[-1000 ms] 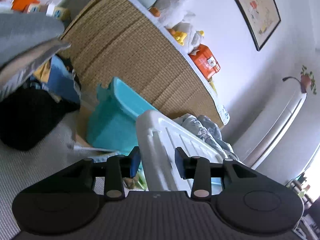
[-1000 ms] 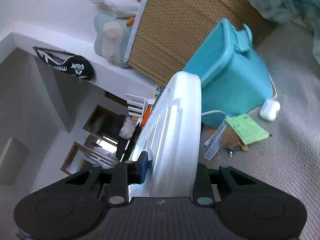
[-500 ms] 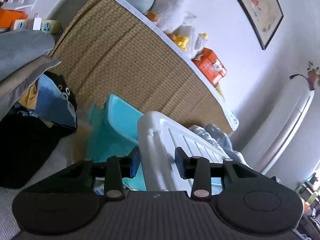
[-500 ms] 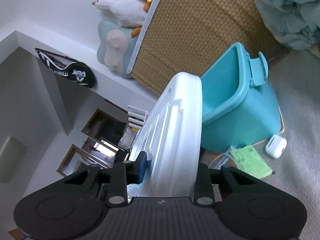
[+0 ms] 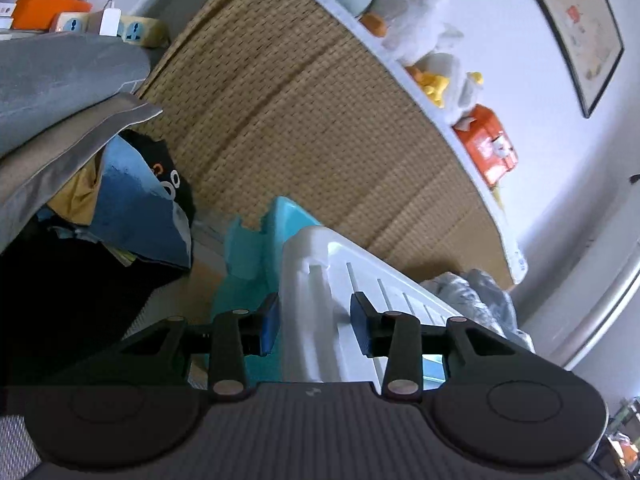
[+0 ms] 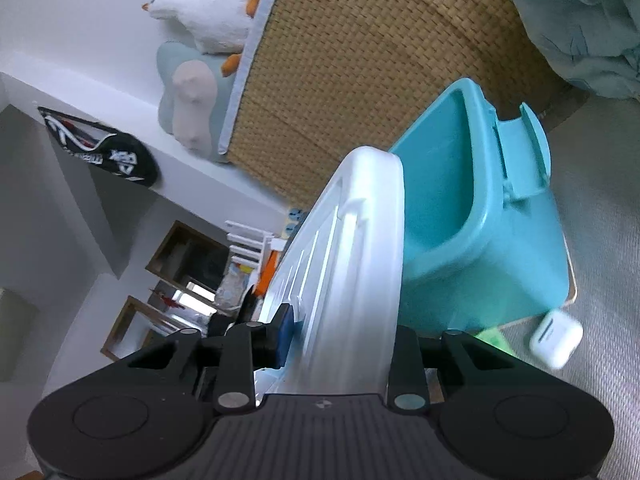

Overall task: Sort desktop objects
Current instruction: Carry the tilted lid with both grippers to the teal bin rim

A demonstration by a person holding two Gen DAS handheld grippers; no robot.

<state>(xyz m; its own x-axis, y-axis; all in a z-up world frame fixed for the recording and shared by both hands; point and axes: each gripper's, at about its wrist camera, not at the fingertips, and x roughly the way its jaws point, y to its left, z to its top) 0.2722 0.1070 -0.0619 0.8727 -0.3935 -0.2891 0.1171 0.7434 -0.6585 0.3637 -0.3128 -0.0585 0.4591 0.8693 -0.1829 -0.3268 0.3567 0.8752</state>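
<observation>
A white ribbed plastic lid (image 5: pixel 336 280) is held on edge between both grippers. My left gripper (image 5: pixel 314 322) is shut on one end of it. My right gripper (image 6: pixel 344 332) is shut on the other end of the lid (image 6: pixel 352 248); its right finger is hidden behind the lid. A teal plastic bin (image 6: pixel 476 216) stands open just beyond the lid, and shows in the left wrist view (image 5: pixel 256 248) too. A white earbuds case (image 6: pixel 556 336) and a green packet (image 6: pixel 490 338) lie on the grey carpet beside the bin.
A woven straw-mat panel (image 5: pixel 304 120) stands behind the bin, with plush geese (image 5: pixel 424 20) and an orange box (image 5: pixel 488 144) on top. Grey and blue clothes (image 5: pixel 80 128) pile at the left. Light-blue bedding (image 6: pixel 580 24) lies at the right.
Both grippers have carried the white lid upward and toward the teal bin. The bin's open inside now shows more in the right wrist view. The earbuds case has slid lower in frame.
</observation>
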